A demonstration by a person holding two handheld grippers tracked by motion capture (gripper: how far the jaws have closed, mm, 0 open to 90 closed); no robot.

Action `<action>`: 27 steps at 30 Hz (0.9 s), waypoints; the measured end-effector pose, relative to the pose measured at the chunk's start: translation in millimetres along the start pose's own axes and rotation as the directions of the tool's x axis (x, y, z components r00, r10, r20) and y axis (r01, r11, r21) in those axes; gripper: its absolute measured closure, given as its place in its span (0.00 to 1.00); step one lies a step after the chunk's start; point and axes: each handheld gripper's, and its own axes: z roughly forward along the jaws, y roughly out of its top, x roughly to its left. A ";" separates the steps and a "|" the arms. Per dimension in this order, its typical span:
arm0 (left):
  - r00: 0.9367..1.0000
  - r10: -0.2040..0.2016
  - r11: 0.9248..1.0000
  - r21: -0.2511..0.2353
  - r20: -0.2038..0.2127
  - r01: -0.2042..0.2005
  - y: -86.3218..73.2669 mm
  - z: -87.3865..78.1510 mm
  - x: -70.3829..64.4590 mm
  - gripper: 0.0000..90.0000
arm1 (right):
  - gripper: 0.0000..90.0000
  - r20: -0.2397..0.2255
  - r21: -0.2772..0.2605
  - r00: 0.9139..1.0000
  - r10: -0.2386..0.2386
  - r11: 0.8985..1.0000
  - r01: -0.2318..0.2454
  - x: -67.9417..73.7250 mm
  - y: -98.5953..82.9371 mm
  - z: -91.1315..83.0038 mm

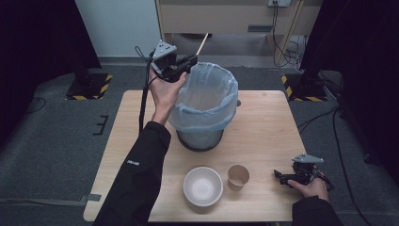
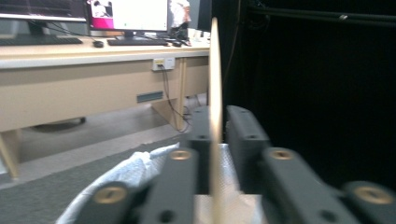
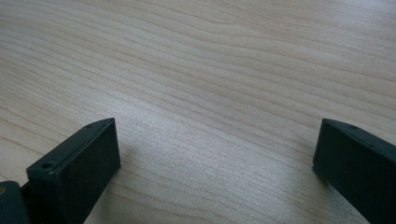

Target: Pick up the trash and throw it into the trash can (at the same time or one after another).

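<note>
Looking down: one bin [image 1: 203,110], one bowl [image 1: 203,186], one cup [image 1: 238,177] on the table [image 1: 263,141]. Left gripper [image 1: 190,61] clamps one thin pale stick [image 1: 203,44] above the bin's rim. Left gripper view: jaws pinch the stick [image 2: 215,93]. Right gripper view: jaws wide apart over bare wood.

Even overhead light on the bench [image 1: 263,127] — dark curtains swallow both sides of the high view. Left gripper view: the stick [image 2: 215,93] and near jaws are soft, blurred. Right gripper view — crisp wood grain, a faint shadow beside the left-hand jaw of the hand-held gripper [image 3: 215,154].
</note>
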 end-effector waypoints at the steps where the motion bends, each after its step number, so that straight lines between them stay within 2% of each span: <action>1: 1.000 0.017 1.000 0.002 -0.006 -0.017 -0.1 -0.7 -0.3 0.80 | 0.01 0.000 0.000 1.000 0.000 1.000 0.000 0.0 0.0 0.0; 2: 1.000 0.026 1.000 0.003 -0.006 -0.026 0.2 -2.4 -0.9 0.76 | 0.01 -0.001 0.002 1.000 -0.001 1.000 0.001 -0.1 0.1 -0.1; 7: 1.000 0.018 1.000 -0.008 0.022 -0.017 1.8 -15.8 -5.1 0.69 | 0.01 0.000 0.000 1.000 0.000 1.000 0.000 0.0 0.0 0.0; 8: 0.999 0.033 0.999 -0.008 0.019 -0.033 1.8 -23.3 -6.6 0.66 | 0.01 0.000 0.000 1.000 -0.001 1.000 0.001 0.0 0.0 0.0; 9: 0.999 0.033 0.999 -0.008 0.019 -0.033 1.8 -23.3 -6.6 0.64 | 0.01 0.000 0.000 1.000 -0.001 1.000 0.001 0.0 0.0 0.0; 11: 0.999 0.032 0.999 -0.013 0.027 -0.032 -0.1 -34.5 -8.7 0.62 | 0.01 0.000 0.000 1.000 0.000 1.000 0.000 0.1 0.0 0.0; 12: 0.998 0.058 0.998 -0.013 0.031 -0.058 -2.6 -44.5 -10.5 0.58 | 0.01 0.001 -0.001 1.000 0.000 1.000 0.000 0.2 0.0 0.0; 13: 0.998 0.062 0.998 -0.011 0.032 -0.062 -4.6 -50.6 -11.2 0.56 | 0.01 0.001 -0.001 1.000 0.001 1.000 -0.001 0.3 0.0 0.0; 18: 0.996 0.071 0.997 0.000 0.044 -0.071 -19.3 -79.8 -13.1 0.47 | 0.01 0.000 0.001 1.000 0.002 1.000 -0.002 0.4 0.0 -0.1; 19: 0.996 0.071 0.997 0.000 0.044 -0.071 -19.3 -79.8 -13.1 0.46 | 0.01 0.000 0.001 1.000 0.002 1.000 -0.002 0.4 0.0 -0.1; 20: 0.996 0.070 0.998 -0.002 0.048 -0.070 -27.7 -90.9 -14.6 0.44 | 0.01 0.001 0.002 1.000 0.000 1.000 0.000 0.3 -0.1 -0.2; 22: 0.996 0.063 0.998 -0.001 0.055 -0.063 -37.9 -101.4 -16.8 0.42 | 0.01 0.001 0.002 1.000 0.002 1.000 -0.002 0.5 -0.1 -0.2; 23: 0.996 0.063 0.998 -0.001 0.055 -0.063 -37.9 -101.4 -16.8 0.41 | 0.01 0.001 0.002 1.000 0.002 1.000 -0.002 0.5 -0.1 -0.2; 24: 0.995 0.065 0.998 0.006 0.070 -0.066 -49.1 -111.0 -18.7 0.41 | 0.01 0.001 0.001 1.000 0.002 1.000 -0.002 0.4 -0.1 -0.2; 26: 0.995 0.057 0.998 0.015 0.079 -0.059 -61.4 -119.8 -19.8 0.40 | 0.01 0.001 0.002 1.000 0.002 1.000 -0.002 0.5 -0.1 -0.2; 27: 0.995 0.057 0.998 0.015 0.079 -0.059 -61.4 -119.8 -19.8 0.39 | 0.01 0.001 0.002 1.000 0.002 1.000 -0.002 0.5 -0.1 -0.2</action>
